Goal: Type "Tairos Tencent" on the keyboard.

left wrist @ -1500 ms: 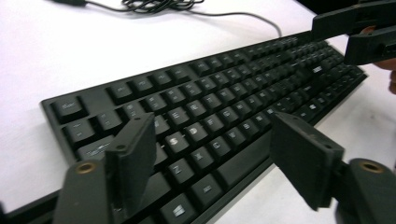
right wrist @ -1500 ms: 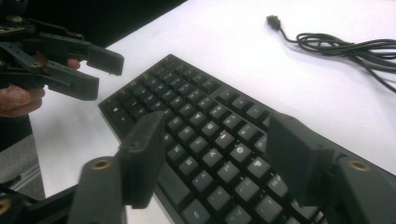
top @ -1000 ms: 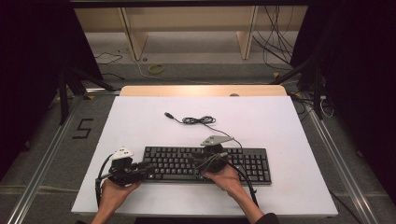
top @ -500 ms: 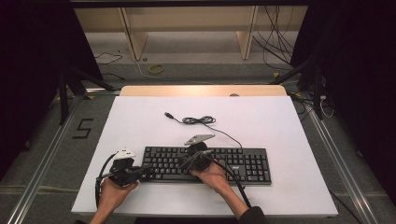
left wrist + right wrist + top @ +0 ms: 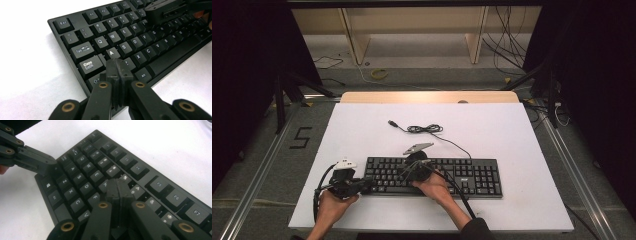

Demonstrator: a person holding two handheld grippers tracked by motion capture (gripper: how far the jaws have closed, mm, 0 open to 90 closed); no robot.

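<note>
At the near edge of a white table (image 5: 512, 130), a person's two hands work a black keyboard (image 5: 472, 176) with a pair of hand-held grippers, both clenched with nothing between the jaws. The left gripper (image 5: 364, 184), seen from above at the keyboard's left end, has just finished closing; in the left gripper view its jaws stand pressed together, tips poised over the keys just below the A key (image 5: 111, 53) and beside Caps Lock (image 5: 89, 65), though whether they touch a key cannot be told. The right gripper (image 5: 408, 172), likewise just closed, sits over the left half of the keyboard, its grey three-cornered plate on top; in the right gripper view its shut jaws point down at the letter rows near the F key (image 5: 94, 197), with the left gripper (image 5: 51, 166) reaching in from the keyboard's far end. The keyboard lies parallel to the table's near edge, slightly left of centre. Farther back, towards the middle of the table, the keyboard's cable (image 5: 424, 129) lies loosely coiled, its plug end free on the surface
</note>
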